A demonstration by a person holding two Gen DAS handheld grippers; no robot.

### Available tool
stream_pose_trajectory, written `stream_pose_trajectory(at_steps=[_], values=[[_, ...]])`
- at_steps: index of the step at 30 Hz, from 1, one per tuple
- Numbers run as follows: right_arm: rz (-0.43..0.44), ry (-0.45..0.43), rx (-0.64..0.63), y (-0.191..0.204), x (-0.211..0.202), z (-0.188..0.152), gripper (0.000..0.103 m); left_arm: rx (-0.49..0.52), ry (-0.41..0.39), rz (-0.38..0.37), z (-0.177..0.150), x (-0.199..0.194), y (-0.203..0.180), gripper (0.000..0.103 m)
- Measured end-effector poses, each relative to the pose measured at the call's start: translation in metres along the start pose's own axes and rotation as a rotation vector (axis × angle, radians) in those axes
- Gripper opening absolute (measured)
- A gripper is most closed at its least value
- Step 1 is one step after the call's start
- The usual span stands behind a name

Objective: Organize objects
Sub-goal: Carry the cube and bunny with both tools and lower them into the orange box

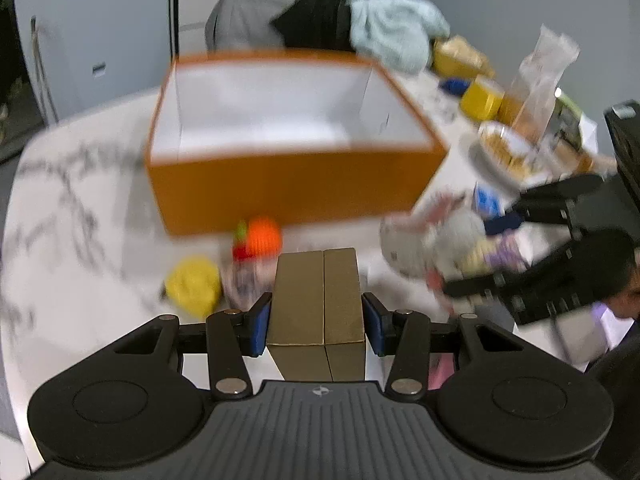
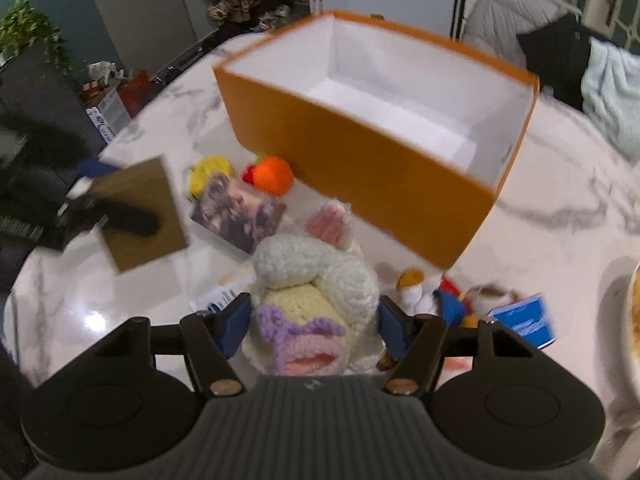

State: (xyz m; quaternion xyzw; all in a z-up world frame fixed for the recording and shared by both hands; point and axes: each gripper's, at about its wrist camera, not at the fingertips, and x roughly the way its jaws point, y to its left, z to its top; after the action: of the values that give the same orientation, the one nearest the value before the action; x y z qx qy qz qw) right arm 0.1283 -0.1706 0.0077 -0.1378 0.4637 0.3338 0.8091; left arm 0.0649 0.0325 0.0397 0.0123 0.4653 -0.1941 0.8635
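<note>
The open orange cardboard box [image 1: 288, 184] sits at twelve o'clock, empty. My left gripper [image 1: 318, 326] pinches a brown cardboard carton [image 1: 318, 300]; my right gripper [image 2: 314, 326] squeezes a white crocheted plush toy [image 2: 320, 280]. I judge the soft plush could slip free mid-carry.

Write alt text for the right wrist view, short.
The right claw grips a white, cream and lilac crocheted plush toy above a marble table, facing an open, empty orange box. At left, the left claw holds a brown cardboard box; small toys lie scattered between.
</note>
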Motion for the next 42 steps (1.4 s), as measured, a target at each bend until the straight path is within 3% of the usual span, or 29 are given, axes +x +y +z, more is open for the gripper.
stream_pose_trajectory(at_steps=[4, 9, 14, 17, 24, 28, 35, 42], values=[[0.010, -0.065, -0.023, 0.000, -0.041, 0.029, 0.068, 0.033, -0.087, 0.013, 0.043, -0.017, -0.001, 0.054], [-0.043, -0.218, -0.037, -0.003, -0.084, 0.082, 0.068, 0.043, -0.163, 0.048, 0.095, -0.019, 0.002, 0.054], [-0.051, -0.338, 0.018, -0.013, -0.090, 0.126, 0.068, 0.077, -0.144, 0.132, 0.134, 0.004, 0.011, 0.054], [-0.043, -0.361, 0.069, -0.020, -0.079, 0.145, 0.068, 0.051, -0.135, 0.154, 0.148, 0.021, 0.024, 0.054], [-0.072, -0.332, 0.212, -0.036, -0.019, 0.166, 0.068, 0.050, -0.053, 0.246, 0.144, 0.071, 0.044, 0.054], [-0.060, -0.276, 0.331, -0.051, 0.028, 0.163, 0.068, 0.094, 0.004, 0.235, 0.129, 0.093, 0.045, 0.054], [-0.015, -0.175, 0.447, -0.055, 0.091, 0.156, 0.068, 0.132, 0.057, 0.267, 0.116, 0.110, 0.040, 0.054], [0.005, -0.116, 0.478, -0.045, 0.122, 0.148, 0.068, 0.127, 0.081, 0.269, 0.113, 0.113, 0.047, 0.053]])
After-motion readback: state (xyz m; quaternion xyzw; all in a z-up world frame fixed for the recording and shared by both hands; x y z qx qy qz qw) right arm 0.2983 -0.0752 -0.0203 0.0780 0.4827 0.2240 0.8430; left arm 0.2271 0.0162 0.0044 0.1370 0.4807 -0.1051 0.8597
